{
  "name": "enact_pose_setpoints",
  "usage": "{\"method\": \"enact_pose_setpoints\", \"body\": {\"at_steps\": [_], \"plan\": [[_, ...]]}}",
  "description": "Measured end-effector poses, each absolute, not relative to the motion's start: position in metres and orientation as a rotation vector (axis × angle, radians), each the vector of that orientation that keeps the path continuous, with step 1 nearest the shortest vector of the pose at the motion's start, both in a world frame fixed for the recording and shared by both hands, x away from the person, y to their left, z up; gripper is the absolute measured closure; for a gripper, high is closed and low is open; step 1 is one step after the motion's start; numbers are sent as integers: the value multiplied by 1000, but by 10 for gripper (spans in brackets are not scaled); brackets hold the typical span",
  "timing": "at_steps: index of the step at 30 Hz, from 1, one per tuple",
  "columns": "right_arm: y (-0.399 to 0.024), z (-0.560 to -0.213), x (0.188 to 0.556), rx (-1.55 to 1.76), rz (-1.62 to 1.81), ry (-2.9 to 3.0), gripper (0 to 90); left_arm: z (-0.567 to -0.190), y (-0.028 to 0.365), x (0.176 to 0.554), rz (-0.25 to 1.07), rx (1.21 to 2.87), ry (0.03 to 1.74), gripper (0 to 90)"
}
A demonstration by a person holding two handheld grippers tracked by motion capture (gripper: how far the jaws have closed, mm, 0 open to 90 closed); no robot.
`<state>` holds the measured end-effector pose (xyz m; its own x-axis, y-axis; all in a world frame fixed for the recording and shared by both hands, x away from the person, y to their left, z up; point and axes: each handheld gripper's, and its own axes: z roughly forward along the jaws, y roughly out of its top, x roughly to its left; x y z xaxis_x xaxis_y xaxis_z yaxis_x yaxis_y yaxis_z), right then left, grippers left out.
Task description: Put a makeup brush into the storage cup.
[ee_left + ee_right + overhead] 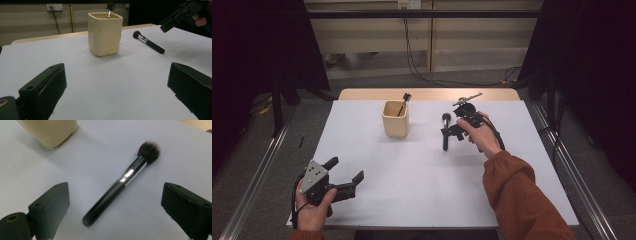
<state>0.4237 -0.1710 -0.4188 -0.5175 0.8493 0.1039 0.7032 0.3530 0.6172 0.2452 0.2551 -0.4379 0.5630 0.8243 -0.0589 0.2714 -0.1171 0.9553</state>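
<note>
over the brush [119, 185] we held the right gripper [451, 131], jaws apart; best to straddle its handle squarely before closing. left gripper [346, 172] sat apart-jawed too.

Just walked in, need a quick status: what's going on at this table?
A person holds a gripper in each hand at a white table. The right gripper hovers open over a makeup brush lying flat on the table, jaws either side of it but not touching. A cream cup beside it already holds another brush. The left gripper sits open near the table's front left corner, holding nothing.
</note>
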Motion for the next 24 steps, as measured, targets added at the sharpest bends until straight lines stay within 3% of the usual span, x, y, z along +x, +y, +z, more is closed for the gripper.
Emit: {"method": "enact_pose_setpoints", "body": {"at_steps": [13,24], "plan": [[-158,-424,435,1495,689,2492,46,-438,255,245,611,1669,932,21],[-149,-435,443,1529,459,2615,94,-438,255,245,609,1675,926,21]]}}
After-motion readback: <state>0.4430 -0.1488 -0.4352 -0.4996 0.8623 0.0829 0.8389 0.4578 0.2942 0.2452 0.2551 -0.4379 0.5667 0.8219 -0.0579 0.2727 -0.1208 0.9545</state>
